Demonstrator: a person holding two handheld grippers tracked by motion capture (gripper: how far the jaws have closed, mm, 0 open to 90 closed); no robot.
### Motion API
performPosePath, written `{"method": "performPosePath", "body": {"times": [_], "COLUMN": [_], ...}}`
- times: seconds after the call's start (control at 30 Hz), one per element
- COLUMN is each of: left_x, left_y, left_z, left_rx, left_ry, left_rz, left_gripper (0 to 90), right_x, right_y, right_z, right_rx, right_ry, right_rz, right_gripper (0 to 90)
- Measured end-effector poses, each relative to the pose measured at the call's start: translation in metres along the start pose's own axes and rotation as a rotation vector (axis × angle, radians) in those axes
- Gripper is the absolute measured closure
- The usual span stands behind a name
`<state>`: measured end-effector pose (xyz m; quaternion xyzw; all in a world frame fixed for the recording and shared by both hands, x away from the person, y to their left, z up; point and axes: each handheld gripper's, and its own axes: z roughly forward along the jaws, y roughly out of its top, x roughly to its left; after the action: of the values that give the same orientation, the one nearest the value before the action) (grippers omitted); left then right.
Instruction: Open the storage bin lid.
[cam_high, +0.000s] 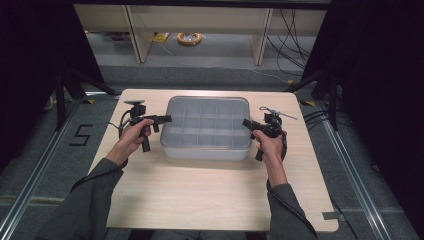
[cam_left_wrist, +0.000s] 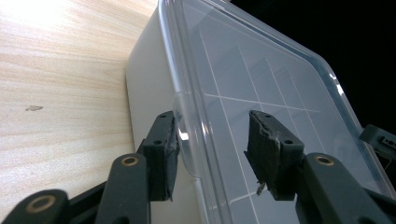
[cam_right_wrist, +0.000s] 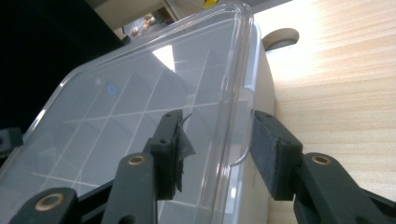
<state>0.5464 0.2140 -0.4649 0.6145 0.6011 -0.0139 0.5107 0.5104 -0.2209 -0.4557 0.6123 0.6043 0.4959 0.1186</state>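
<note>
A lidded box (cam_high: 207, 127) sits on the pale wood table (cam_high: 200, 190); 2 tools (cam_high: 161, 119) (cam_high: 248, 123) gape open astride its lid tabs.

Glossy clear plastic lid (cam_left_wrist: 261, 79) on matt grey plastic box (cam_left_wrist: 149, 93); pale smooth wood-grain table (cam_left_wrist: 60, 84).

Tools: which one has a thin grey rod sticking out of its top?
The right tool, at the lidded box's right end: a thin grey rod juts from its top. The left tool carries a dark flat plate there instead.

"5" on the floor (cam_high: 80, 135)
</note>
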Motion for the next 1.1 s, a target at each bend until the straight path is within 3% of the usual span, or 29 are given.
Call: {"method": "performPosePath", "body": {"times": [0.03, 0.13, 0.2, 0.23, 0.27, 0.3, 0.47, 0.5, 0.63, 0.67, 0.7, 0.73, 0.77, 0.83, 0.93, 0.97, 1.07, 1.1], "left_x": [0.0, -0.002, -0.003, -0.004, -0.005, -0.005, -0.009, -0.009, -0.018, -0.022, -0.025, -0.027, -0.03, -0.033, -0.036, -0.036, -0.037, -0.038], "left_y": [0.0, 0.001, 0.001, 0.001, 0.002, 0.003, 0.001, 0.002, 0.005, 0.005, 0.004, 0.003, 0.002, 0.0, -0.005, -0.007, -0.014, -0.015], "left_z": [0.0, -0.002, -0.003, -0.004, -0.006, -0.006, -0.01, -0.014, -0.024, -0.029, -0.032, -0.034, -0.036, -0.042, -0.048, -0.05, -0.058, -0.059], "left_rx": [-0.001, -0.006, -0.013, -0.014, -0.008, -0.011, -0.041, -0.044, -0.064, -0.065, -0.075, -0.079, -0.087, -0.078, -0.081, -0.08, -0.097, -0.095], "left_ry": [-0.002, 0.003, -0.002, -0.009, 0.0, 0.002, 0.006, 0.001, -0.001, -0.003, -0.001, 0.001, 0.001, -0.012, -0.039, -0.042, -0.065, -0.067], "left_rz": [0.007, -0.008, -0.019, -0.015, -0.005, -0.007, -0.014, -0.019, 0.007, 0.028, 0.048, 0.059, 0.058, 0.071, 0.064, 0.064, 0.073, 0.082], "left_gripper": [53.3, 54.3, 54.5, 54.7, 54.8, 54.9, 57.6, 58.7, 60.9, 60.8, 60.6, 60.4, 60.3, 60.2, 59.9, 60.0, 60.3, 60.9], "right_x": [0.005, 0.005, 0.006, 0.007, 0.011, 0.019, 0.027, 0.025, 0.022, 0.025, 0.022, 0.023, 0.027, 0.026, 0.029, 0.028, 0.03, 0.029], "right_y": [-0.001, -0.002, -0.002, -0.001, 0.001, 0.003, 0.011, 0.011, 0.011, 0.011, 0.011, 0.011, 0.012, 0.013, 0.012, 0.01, 0.004, 0.002], "right_z": [-0.002, -0.003, -0.005, -0.006, -0.009, -0.012, -0.019, -0.019, -0.023, -0.025, -0.025, -0.026, -0.029, -0.034, -0.043, -0.044, -0.051, -0.054], "right_rx": [0.011, -0.004, -0.019, -0.039, -0.052, -0.034, -0.039, -0.042, -0.048, -0.045, -0.056, -0.066, -0.049, -0.063, -0.059, -0.07, -0.053, -0.066], "right_ry": [-0.011, -0.025, -0.016, 0.027, 0.051, 0.044, 0.05, 0.046, 0.07, 0.072, 0.072, 0.079, 0.079, 0.08, 0.092, 0.096, 0.108, 0.117], "right_rz": [0.052, -0.007, -0.006, 0.039, 0.044, 0.064, 0.059, 0.028, 0.037, 0.079, 0.05, 0.05, 0.089, 0.051, 0.08, 0.05, 0.072, 0.045], "right_gripper": [56.5, 56.1, 57.6, 57.7, 57.1, 56.3, 58.2, 58.1, 59.0, 59.0, 58.5, 58.3, 58.2, 58.1, 58.0, 58.0, 57.7, 57.8]}}
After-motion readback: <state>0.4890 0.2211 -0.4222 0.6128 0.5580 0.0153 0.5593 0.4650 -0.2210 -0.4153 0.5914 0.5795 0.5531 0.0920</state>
